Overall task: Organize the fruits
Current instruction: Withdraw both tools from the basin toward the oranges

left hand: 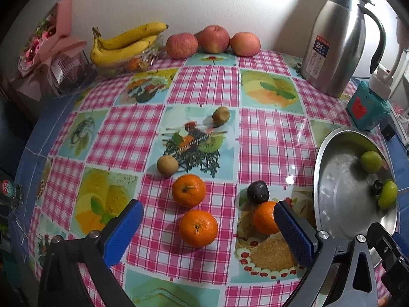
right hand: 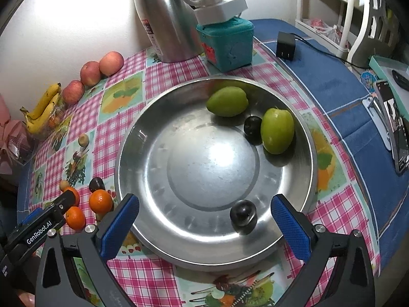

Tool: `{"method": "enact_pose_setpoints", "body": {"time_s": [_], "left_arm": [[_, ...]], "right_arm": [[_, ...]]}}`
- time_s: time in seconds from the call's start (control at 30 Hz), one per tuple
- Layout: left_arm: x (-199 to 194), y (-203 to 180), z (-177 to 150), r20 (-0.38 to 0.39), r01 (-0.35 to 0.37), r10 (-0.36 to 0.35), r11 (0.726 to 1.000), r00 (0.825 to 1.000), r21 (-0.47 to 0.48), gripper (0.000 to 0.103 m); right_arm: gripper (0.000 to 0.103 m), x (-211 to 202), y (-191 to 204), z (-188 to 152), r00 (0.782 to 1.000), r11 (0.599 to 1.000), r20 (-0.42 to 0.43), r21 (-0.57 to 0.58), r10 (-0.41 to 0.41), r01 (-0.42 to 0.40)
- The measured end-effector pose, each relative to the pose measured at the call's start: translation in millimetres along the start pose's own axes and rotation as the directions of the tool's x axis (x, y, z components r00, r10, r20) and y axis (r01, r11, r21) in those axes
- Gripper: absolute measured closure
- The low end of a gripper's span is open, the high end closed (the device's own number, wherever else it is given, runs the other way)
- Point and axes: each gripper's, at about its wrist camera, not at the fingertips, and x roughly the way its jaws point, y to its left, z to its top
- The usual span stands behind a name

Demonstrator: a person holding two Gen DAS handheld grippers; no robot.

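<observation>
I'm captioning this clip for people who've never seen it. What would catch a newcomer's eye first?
The big shiny steel basin on the pink checked tablecloth, holding two green fruits and two dark plums, one lying between the open right claw. Next, three bright tangerines clustered near the open left claw, with a third dark plum beside them. Against the back wall sit bananas, three apples and a steel thermos jug.
</observation>
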Motion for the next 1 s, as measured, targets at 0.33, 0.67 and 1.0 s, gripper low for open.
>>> {"method": "enact_pose_setpoints", "body": {"time_s": [0.33, 0.67, 1.0], "left_arm": [[-11, 15, 11, 0.07, 0.032, -0.029, 0.999, 0.997, -0.036, 0.0], [-20, 39, 20, 0.12, 0.053, -0.046, 0.997, 0.992, -0.061, 0.0], [-23, 61, 23, 0.178, -0.011, 0.033, 0.993, 0.984, -0.121, 0.0]], "right_arm": [[0.001, -10, 6, -1, 0.997, 0.999, 0.078, -0.035, 0.028, -0.025], [0.001, -10, 24, -1, 0.993, 0.995, 0.103, -0.085, 0.057, -0.049], [0.001, -10, 41, 2, 0.986, 0.991, 0.165, -0.125, -0.022, 0.043]]}}
